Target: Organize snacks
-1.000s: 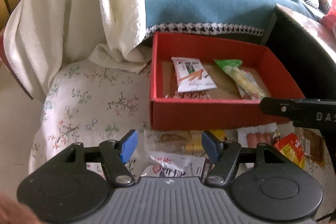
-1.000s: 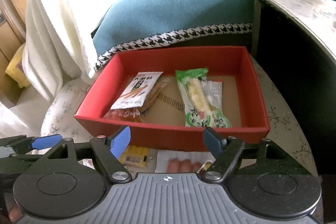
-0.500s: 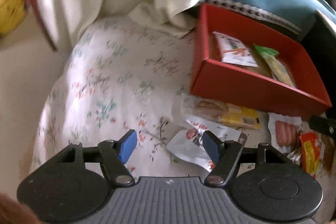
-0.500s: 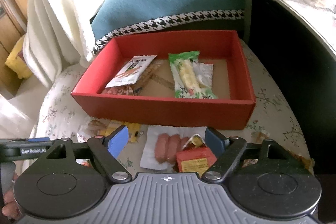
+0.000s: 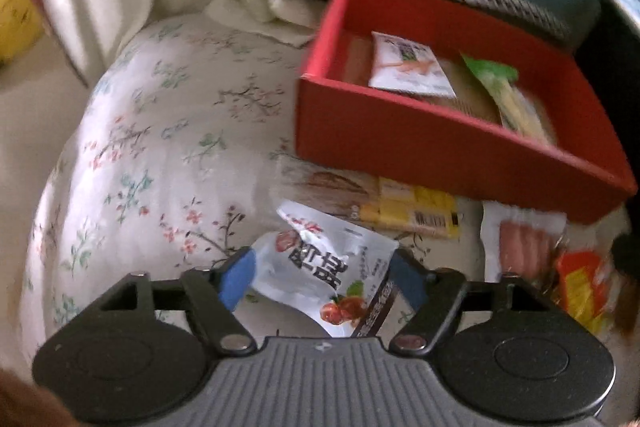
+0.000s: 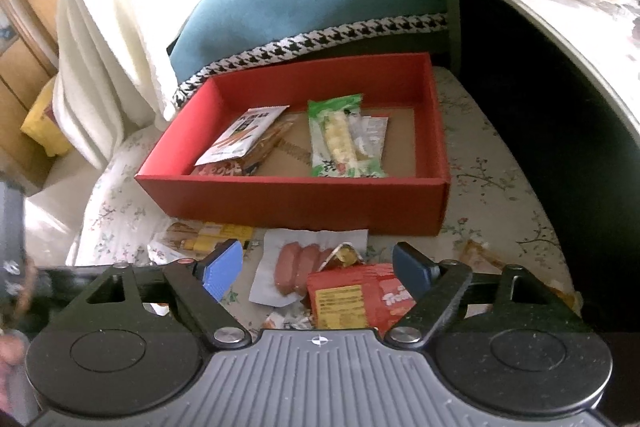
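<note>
Silver snack pouch (image 5: 320,267) in front of red box (image 5: 420,147), between opening left claw (image 5: 320,277), pads not pressing. Likely light, crinkly, slippery; pinch flat sealed edge. Right claw (image 6: 318,269) opening, holding nothing.

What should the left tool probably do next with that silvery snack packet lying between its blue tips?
Probably lower a little and close. The left tool has its jaws opening and straddles the silver packet, which lies loose on the flowered cushion, not yet pinched. The red box just beyond already holds other snacks.
</note>
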Demonstrator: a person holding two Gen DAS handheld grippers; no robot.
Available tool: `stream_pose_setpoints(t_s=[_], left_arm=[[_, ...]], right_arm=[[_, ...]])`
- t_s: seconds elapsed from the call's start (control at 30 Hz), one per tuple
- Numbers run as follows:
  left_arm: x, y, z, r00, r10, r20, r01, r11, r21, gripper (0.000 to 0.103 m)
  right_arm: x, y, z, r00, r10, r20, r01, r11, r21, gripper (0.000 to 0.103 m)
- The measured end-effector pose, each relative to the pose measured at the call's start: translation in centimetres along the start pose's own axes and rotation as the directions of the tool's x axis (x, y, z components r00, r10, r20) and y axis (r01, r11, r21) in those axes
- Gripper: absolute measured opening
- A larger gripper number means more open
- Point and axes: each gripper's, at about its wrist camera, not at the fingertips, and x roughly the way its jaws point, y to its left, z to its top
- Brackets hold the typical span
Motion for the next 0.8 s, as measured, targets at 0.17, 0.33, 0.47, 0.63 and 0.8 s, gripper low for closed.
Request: stream_pose_setpoints(t_s=[0.17, 0.33, 0.47, 0.63, 0.8], left_arm=[[0.5, -2.1, -0.5, 0.995, 0.073, 0.061, -0.082, 0.984, 0.156, 0.075], [-0.7, -2.9, -2.6, 0.989, 0.08, 0.126, -0.117, 0.939, 0.323, 0.053], [-1.7, -2.8, -4.7, 0.997, 0.036, 0.07, -0.06, 0.919, 0.39, 0.052], [-2.5, -2.7, -6.6, 1.0, -0.022, 0.021, 0.011, 0.903, 0.431, 0.052], [-3.3, -2.1, -6.8, 0.999, -0.036, 0.009, 0.029, 0.918, 0.394, 0.054]], right_arm=[[0.5, -0.7, -0.2, 1.0, -0.021, -0.019, 0.021, 1.0, 0.008, 0.087], [1.4, -0.2, -0.5, 0.999, -0.021, -0.049, 0.021, 1.0, -0.011, 0.087], [1.9, 0.9, -0.9, 0.998, -0.019, -0.068, 0.016, 0.999, -0.045, 0.087], [2.3, 1.4, -1.9, 0.995, -0.03, -0.093, 0.023, 0.997, -0.076, 0.087], [1.8, 1.0, -2.5, 0.994, -0.056, -0.095, 0.047, 0.995, -0.086, 0.087]])
